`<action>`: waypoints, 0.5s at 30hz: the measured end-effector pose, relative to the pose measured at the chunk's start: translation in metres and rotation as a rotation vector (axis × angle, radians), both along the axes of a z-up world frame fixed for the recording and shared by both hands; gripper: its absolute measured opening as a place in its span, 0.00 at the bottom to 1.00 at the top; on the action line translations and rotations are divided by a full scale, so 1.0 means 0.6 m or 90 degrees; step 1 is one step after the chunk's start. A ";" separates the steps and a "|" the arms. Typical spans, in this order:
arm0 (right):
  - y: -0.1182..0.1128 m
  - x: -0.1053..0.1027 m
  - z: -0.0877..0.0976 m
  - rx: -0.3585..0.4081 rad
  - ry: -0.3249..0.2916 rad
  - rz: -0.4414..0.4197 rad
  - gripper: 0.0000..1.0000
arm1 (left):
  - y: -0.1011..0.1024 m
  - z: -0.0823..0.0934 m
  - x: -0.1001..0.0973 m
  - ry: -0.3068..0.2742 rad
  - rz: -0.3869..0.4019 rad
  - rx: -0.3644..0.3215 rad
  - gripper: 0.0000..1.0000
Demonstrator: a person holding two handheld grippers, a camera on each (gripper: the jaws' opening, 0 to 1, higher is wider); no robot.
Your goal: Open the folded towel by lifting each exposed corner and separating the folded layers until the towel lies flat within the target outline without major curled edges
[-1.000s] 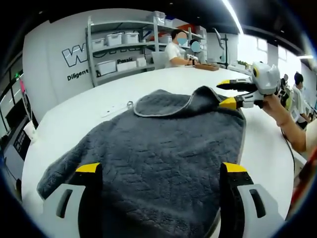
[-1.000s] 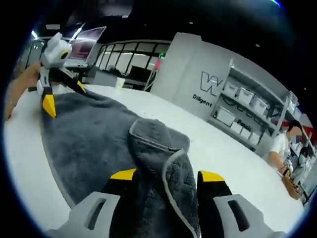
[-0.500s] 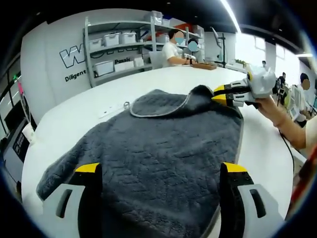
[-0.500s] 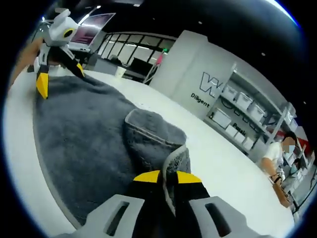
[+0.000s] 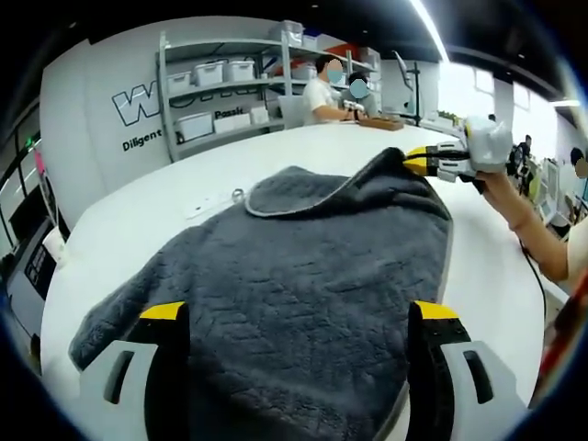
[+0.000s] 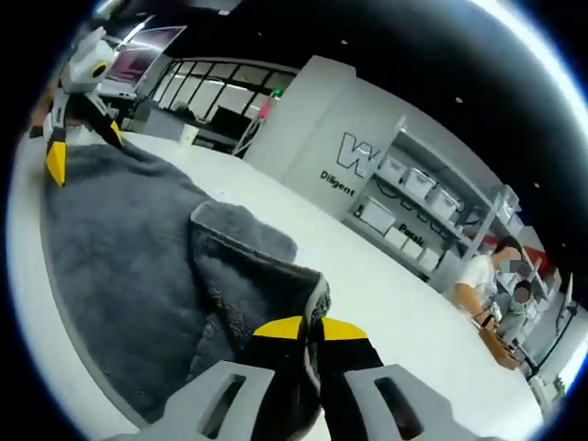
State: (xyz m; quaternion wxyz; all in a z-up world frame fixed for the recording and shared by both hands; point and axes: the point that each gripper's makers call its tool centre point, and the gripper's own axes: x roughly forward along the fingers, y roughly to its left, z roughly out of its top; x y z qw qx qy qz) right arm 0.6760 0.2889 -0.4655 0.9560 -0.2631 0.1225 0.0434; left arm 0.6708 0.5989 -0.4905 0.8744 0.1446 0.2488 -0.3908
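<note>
White desk (image 5: 165, 207) carries your grey towel (image 5: 294, 276); your right gripper (image 6: 306, 327) pinches its raised corner, your left gripper (image 5: 299, 312) spread wide over it.

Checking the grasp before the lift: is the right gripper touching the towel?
Touching. In the right gripper view, the right gripper has its jaws closed on the towel's raised, piped corner.

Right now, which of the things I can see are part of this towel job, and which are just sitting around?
Part of the job:
- grey towel, one corner folded over
- right gripper, shut on a towel corner
- left gripper, open over the towel
- white table

Just lying about:
- shelves with storage bins
- small ring on the table
- people at the far end
</note>
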 end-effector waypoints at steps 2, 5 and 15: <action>-0.016 -0.003 0.001 0.005 0.000 -0.022 0.00 | 0.000 -0.001 0.000 0.001 0.000 0.000 0.96; -0.041 -0.007 0.003 0.024 -0.001 -0.052 0.00 | 0.000 -0.002 0.000 0.002 0.001 0.001 0.96; -0.112 -0.027 0.010 0.072 -0.001 -0.132 0.00 | 0.001 -0.003 0.000 0.003 0.002 0.003 0.96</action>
